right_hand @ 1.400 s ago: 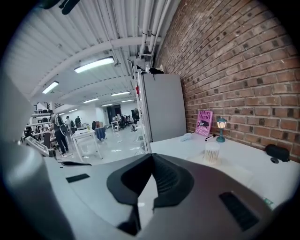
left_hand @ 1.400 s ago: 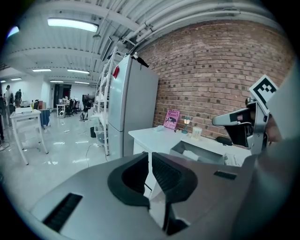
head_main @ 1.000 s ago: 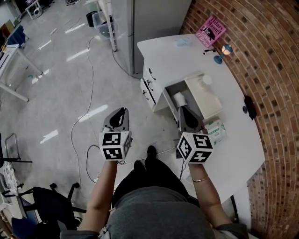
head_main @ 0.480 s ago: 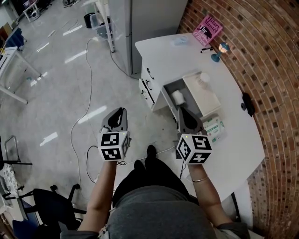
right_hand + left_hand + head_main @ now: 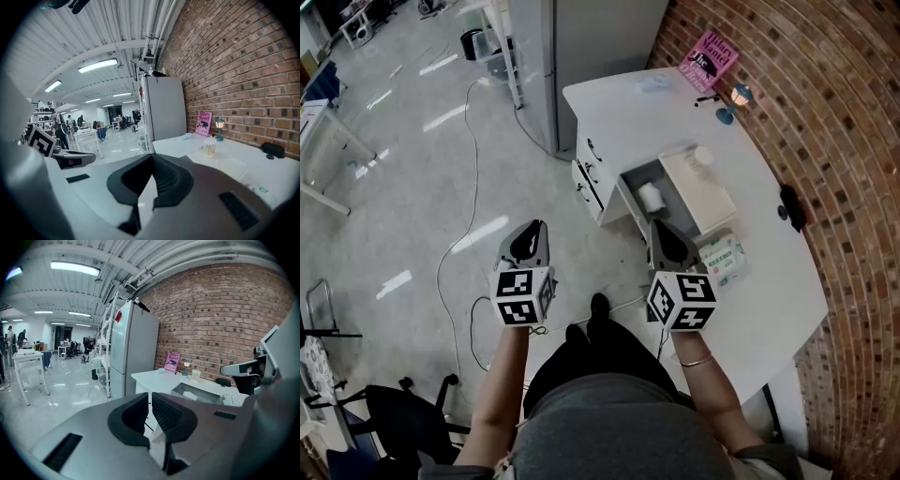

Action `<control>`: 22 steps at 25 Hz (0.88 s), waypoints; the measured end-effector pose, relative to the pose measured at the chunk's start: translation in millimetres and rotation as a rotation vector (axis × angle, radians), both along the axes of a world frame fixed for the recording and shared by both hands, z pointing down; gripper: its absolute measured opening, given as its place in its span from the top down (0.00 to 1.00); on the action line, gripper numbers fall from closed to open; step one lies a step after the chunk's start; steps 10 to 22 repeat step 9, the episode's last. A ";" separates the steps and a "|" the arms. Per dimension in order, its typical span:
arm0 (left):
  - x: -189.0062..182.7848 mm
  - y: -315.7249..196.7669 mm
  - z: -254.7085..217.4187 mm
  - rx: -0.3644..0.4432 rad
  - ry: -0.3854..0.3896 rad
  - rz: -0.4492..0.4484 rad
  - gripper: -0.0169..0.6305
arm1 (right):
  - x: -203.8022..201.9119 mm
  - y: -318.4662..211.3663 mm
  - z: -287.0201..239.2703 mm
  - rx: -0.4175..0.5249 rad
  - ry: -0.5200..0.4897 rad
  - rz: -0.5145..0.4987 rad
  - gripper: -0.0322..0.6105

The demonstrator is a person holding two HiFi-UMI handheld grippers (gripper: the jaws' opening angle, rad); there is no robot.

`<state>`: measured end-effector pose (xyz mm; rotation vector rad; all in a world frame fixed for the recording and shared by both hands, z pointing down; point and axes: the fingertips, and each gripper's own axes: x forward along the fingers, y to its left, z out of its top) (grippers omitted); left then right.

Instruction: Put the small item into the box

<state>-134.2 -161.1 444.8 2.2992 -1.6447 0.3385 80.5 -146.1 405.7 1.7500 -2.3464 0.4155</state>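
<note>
An open grey box (image 5: 630, 176) sits at the near edge of the white desk (image 5: 769, 300), with a white roll (image 5: 650, 197) inside and a white lid part (image 5: 701, 192) beside it. A small clear jar (image 5: 702, 155) stands at the lid's far end; in the right gripper view the jar (image 5: 209, 147) shows thin sticks in it. A green-and-white packet (image 5: 722, 259) lies next to my right gripper (image 5: 660, 231), which is shut and empty, just short of the box. My left gripper (image 5: 534, 232) hangs over the floor, shut on nothing.
A pink book (image 5: 709, 58) leans on the brick wall (image 5: 825, 141) beside a small lamp (image 5: 734, 101). A black object (image 5: 789, 206) lies near the wall. A tall grey cabinet (image 5: 581, 56) stands left of the desk. Cables (image 5: 473, 141) trail over the floor.
Both grippers have drifted slightly back toward me and to the left in the head view. Both stay shut and empty, and nothing on the desk has moved.
</note>
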 end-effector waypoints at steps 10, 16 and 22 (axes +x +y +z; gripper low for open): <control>-0.4 -6.1 1.3 0.002 0.003 -0.004 0.91 | 7.3 -7.6 0.1 0.001 0.013 0.010 0.95; -0.4 -6.1 1.3 0.002 0.003 -0.004 0.91 | 7.3 -7.6 0.1 0.001 0.013 0.010 0.95; -0.4 -6.1 1.3 0.002 0.003 -0.004 0.91 | 7.3 -7.6 0.1 0.001 0.013 0.010 0.95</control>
